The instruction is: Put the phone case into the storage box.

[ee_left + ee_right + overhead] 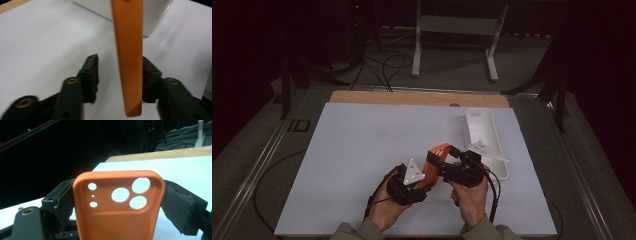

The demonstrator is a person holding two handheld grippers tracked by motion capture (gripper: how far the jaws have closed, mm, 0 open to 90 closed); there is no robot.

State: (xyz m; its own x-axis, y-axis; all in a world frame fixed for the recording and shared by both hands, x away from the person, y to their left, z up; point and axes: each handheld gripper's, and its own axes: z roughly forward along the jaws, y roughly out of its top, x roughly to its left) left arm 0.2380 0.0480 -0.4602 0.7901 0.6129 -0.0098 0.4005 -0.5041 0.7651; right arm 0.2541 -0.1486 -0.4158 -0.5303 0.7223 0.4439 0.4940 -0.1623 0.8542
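Handover of the orange case (120, 207) is in hand; you hold it above the counter (357, 170), near the front edge, between both grippers; right gripper (120, 197) has its jaws clenched on the case's two long sides, camera holes facing its camera; left gripper (120, 75) stands released: the case hangs edge-on between its jaws, lying against one pad (147, 75), clear gap to the other; no squeeze there.

Judgement: the case now rides on the right gripper alone; next move calls for drawing the left gripper back off the case's end without dragging it, then carrying the case with the right; likely target is the white tray (484, 130), just beyond the grippers on the right side of the counter.

Around: counter otherwise bare white sheet; wooden strip (412, 97) along the far edge; white stand (457, 30) and cables (382, 65) on the floor behind; nothing lies between case and tray.
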